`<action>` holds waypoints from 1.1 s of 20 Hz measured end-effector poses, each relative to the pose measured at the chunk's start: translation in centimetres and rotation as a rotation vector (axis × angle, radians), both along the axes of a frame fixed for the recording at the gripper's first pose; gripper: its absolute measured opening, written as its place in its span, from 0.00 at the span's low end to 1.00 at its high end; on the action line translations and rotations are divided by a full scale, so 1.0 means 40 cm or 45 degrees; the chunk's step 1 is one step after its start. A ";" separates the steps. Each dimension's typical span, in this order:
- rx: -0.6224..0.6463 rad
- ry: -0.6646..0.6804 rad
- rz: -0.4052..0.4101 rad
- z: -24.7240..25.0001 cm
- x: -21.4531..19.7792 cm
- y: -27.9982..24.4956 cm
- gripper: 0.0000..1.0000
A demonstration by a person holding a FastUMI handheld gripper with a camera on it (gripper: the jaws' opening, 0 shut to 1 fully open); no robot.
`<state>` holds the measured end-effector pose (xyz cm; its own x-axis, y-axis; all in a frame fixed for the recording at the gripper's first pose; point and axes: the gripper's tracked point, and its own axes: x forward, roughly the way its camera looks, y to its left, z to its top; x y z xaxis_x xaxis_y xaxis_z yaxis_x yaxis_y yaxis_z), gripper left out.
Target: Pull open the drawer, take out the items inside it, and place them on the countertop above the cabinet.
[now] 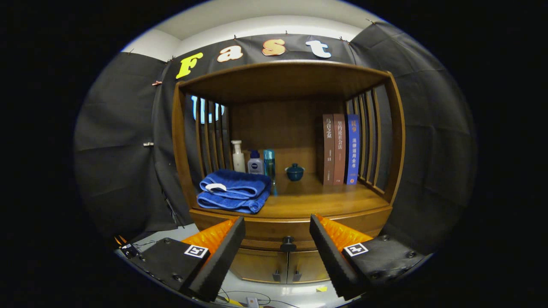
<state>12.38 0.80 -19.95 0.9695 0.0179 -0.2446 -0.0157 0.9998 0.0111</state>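
Hand-held gripper (277,233) wide open, empty, facing drawer knob (288,244).

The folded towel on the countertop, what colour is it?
Blue. The folded towel shows best in the gripper view, beyond the open hand-held gripper.
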 end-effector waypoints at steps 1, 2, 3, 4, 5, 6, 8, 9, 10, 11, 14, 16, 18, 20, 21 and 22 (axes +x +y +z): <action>-0.002 0.016 -0.005 -0.026 0.013 -0.004 0.99; 0.001 0.035 -0.008 -0.055 0.029 -0.008 0.99; 0.010 0.051 -0.009 -0.081 0.041 -0.010 0.99; 0.018 0.065 -0.016 -0.103 0.053 -0.014 0.99; 0.025 0.079 -0.024 -0.126 0.069 -0.020 0.99; 0.024 0.094 -0.033 -0.153 0.083 -0.027 0.99; 0.013 0.130 -0.037 -0.205 0.107 -0.037 0.99; 0.007 0.148 -0.038 -0.226 0.117 -0.039 0.99; 0.004 0.167 -0.036 -0.251 0.127 -0.041 0.99; 0.006 0.182 -0.041 -0.272 0.139 -0.043 0.98; 0.010 0.228 -0.060 -0.333 0.170 -0.055 0.98; 0.008 0.260 -0.057 -0.379 0.183 -0.057 0.99; 0.004 0.283 -0.066 -0.400 0.195 -0.065 0.87; 0.005 0.304 -0.076 -0.423 0.204 -0.071 0.86; 0.006 0.310 -0.079 -0.425 0.208 -0.074 0.86; 0.012 0.318 -0.079 -0.436 0.213 -0.074 0.84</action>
<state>20.89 -2.16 -37.38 0.8784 -0.0362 -0.4766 0.0499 0.9986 0.0160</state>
